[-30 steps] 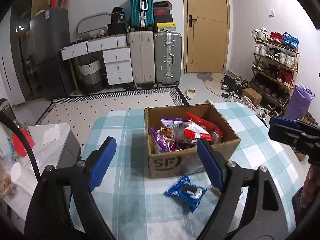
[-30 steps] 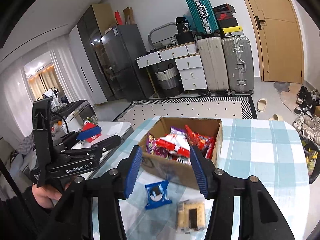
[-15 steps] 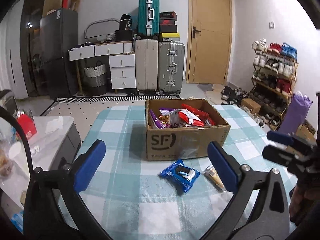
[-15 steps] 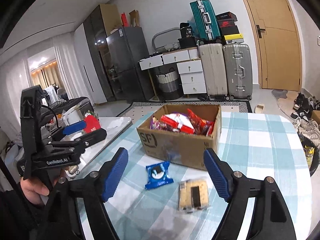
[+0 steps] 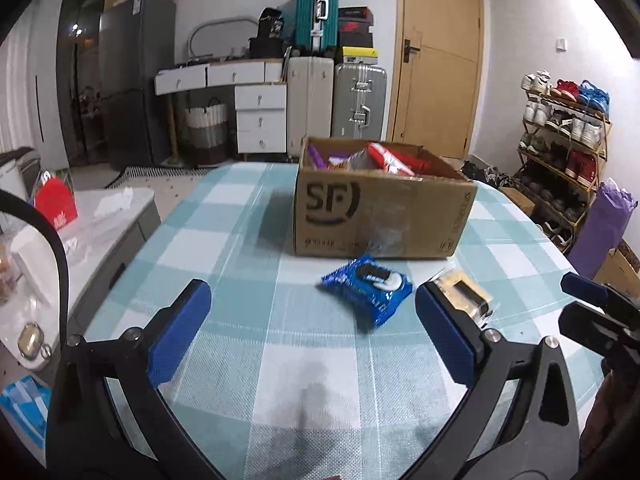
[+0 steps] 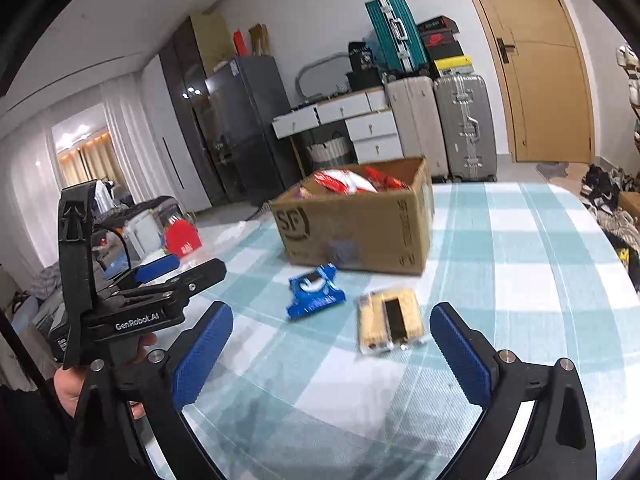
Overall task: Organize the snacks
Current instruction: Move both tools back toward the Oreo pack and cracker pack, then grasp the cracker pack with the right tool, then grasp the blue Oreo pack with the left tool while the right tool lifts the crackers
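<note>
1. The left gripper (image 5: 312,332) hovers low over the near part of the worktop (image 5: 240,216), its jaws spread wide with nothing between them.
2. The right gripper (image 6: 332,352) hangs over the same checked cloth, jaws likewise wide and holding nothing; a hand (image 6: 70,388) grips the left tool's handle at the left edge of the right wrist view.
3. Just past the right gripper's pads lies a clear pack of sandwich biscuits (image 6: 390,320), flat on the worktop, roughly in line with the gap between the jaws.
4. Beside it to the left lies a blue cookie pack (image 5: 366,286), crumpled and slightly turned, near the biscuits; from either view I cannot tell for certain whether the two touch.
5. Behind both packs stands the box (image 5: 384,216), open-topped cardboard printed "SF", with red and purple snack bags (image 6: 346,182) heaped inside; the cookie pack sits close to its front wall.
6. Left of the worktop a lower white surface carries a red carton (image 5: 56,204).
7. Farther back stand suitcases (image 5: 338,100) against the wall, white drawers (image 5: 260,120), and a shoe rack (image 5: 564,136) at right.
</note>
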Demonstrator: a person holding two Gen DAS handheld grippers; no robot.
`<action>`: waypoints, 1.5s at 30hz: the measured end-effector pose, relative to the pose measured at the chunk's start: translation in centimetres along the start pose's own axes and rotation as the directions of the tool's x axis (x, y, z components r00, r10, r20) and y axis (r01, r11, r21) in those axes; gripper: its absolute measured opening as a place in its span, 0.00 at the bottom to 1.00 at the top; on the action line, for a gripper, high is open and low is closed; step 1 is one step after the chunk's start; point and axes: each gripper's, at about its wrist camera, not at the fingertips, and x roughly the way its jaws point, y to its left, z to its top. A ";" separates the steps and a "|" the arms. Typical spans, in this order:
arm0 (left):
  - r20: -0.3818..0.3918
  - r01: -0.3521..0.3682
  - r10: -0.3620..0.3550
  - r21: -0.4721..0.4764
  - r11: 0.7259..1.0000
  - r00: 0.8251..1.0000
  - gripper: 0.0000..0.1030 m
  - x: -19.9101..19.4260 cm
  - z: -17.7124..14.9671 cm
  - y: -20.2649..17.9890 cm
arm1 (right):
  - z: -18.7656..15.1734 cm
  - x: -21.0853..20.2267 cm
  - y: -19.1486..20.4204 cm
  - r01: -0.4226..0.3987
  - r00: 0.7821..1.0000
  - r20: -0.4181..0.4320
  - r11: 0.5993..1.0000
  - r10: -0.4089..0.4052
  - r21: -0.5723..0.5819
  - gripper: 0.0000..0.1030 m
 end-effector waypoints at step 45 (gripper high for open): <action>0.043 -0.093 0.092 0.016 0.996 0.995 0.99 2.1 -1.0 0.4 | 2.2 9.3 -3.2 0.127 0.988 -0.084 0.992 -0.127 -0.011 0.56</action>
